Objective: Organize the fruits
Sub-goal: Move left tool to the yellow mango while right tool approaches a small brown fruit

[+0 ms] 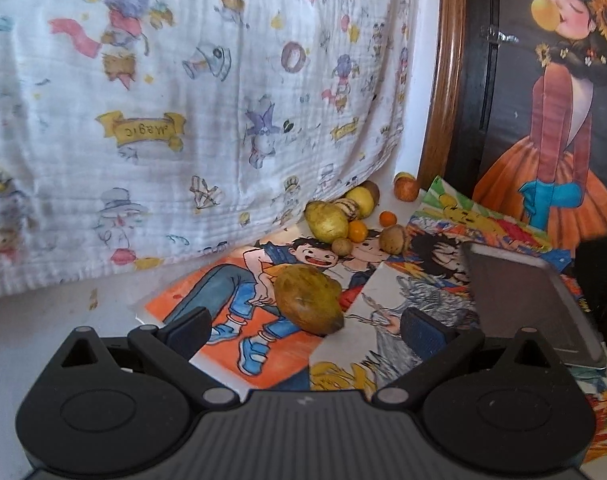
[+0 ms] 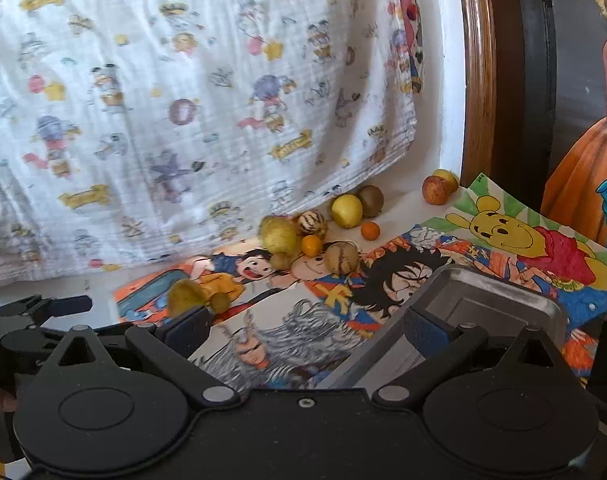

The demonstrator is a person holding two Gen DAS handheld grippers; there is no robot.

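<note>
A large brownish-yellow fruit (image 1: 308,303) lies on the cartoon posters (image 1: 239,300) just ahead of my open left gripper (image 1: 303,330), between its fingers' line and apart from them. It also shows in the right wrist view (image 2: 191,298), partly behind my left finger. Farther back lies a cluster: a yellow-green pear (image 1: 326,221), a lemon (image 2: 346,210), a kiwi (image 2: 370,200), small oranges (image 2: 370,231), a striped fruit (image 2: 310,222), a walnut-like fruit (image 2: 342,258). My right gripper (image 2: 305,330) is open and empty. A grey metal tray (image 2: 483,312) lies under its right finger.
A printed white cloth (image 1: 183,120) hangs behind the fruits. Apples (image 2: 437,188) sit in the back corner by a wooden frame (image 2: 477,80). A painting of a girl (image 1: 563,120) leans at the right. The left gripper (image 2: 43,312) shows at the right view's left edge.
</note>
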